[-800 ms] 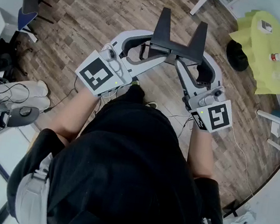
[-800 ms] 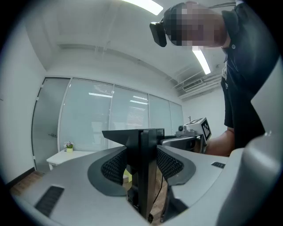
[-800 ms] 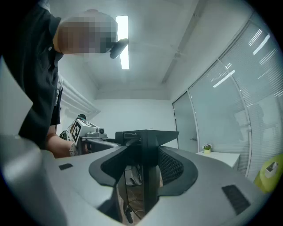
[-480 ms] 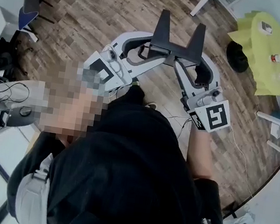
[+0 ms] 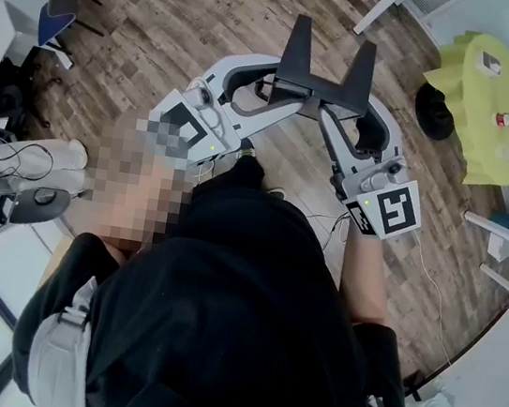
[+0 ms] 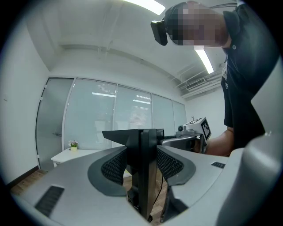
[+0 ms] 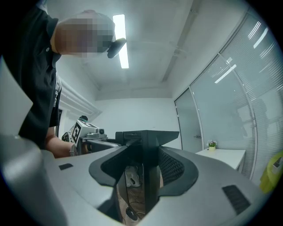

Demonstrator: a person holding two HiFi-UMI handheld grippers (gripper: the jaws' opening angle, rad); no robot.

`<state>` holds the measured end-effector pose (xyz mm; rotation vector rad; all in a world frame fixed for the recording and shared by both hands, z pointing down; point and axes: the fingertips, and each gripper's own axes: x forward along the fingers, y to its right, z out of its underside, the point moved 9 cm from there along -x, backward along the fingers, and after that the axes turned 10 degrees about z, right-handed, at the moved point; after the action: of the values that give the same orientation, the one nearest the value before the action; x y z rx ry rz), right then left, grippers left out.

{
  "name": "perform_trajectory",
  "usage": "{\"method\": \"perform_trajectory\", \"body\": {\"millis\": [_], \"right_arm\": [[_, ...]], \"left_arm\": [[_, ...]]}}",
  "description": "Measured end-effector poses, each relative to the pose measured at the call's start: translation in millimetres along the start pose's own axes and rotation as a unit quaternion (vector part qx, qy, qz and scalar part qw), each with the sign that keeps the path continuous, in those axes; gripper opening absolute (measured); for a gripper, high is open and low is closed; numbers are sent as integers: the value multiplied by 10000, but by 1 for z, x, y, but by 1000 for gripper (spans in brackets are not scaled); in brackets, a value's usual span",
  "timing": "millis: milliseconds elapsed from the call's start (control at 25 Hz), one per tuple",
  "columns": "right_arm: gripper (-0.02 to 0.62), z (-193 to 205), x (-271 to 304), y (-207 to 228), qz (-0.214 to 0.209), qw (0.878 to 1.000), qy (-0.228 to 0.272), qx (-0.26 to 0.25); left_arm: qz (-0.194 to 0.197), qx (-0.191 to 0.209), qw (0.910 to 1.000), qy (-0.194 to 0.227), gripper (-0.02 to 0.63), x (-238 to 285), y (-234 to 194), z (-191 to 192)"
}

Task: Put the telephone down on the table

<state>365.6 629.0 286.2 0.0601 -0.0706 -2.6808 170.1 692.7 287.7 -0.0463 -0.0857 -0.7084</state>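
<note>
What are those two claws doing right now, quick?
Left claw: closed on the black telephone.
Right claw: closed on the same telephone, from the other side.

On the left gripper [image 5: 274,85], blur hides the marker cube [image 5: 178,130]. The black two-pronged object [image 5: 321,85] cannot be identified, nor can the small items [image 5: 506,120] on the yellow-green round table [image 5: 471,116].
</note>
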Motion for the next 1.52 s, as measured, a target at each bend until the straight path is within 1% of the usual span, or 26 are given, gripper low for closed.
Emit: {"method": "perform_trajectory", "body": {"millis": [360, 880, 1200, 1400, 1520], "right_arm": [[227, 2, 48, -5, -131, 9999, -49, -33], [227, 6, 113, -9, -159, 9999, -22, -65], [227, 9, 137, 13, -258, 9996, -66, 14], [227, 10, 157, 35, -424, 9990, -105, 63], [227, 8, 172, 52, -517, 9986, -106, 51]], "left_arm": [[-130, -30, 9998, 171, 212, -24, -38, 2], [-65, 86, 9999, 90, 212, -55, -97, 7], [-143, 12, 9999, 88, 212, -45, -124, 8], [-296, -40, 9995, 32, 212, -36, -145, 9], [-417, -47, 9991, 100, 212, -27, -162, 4]]}}
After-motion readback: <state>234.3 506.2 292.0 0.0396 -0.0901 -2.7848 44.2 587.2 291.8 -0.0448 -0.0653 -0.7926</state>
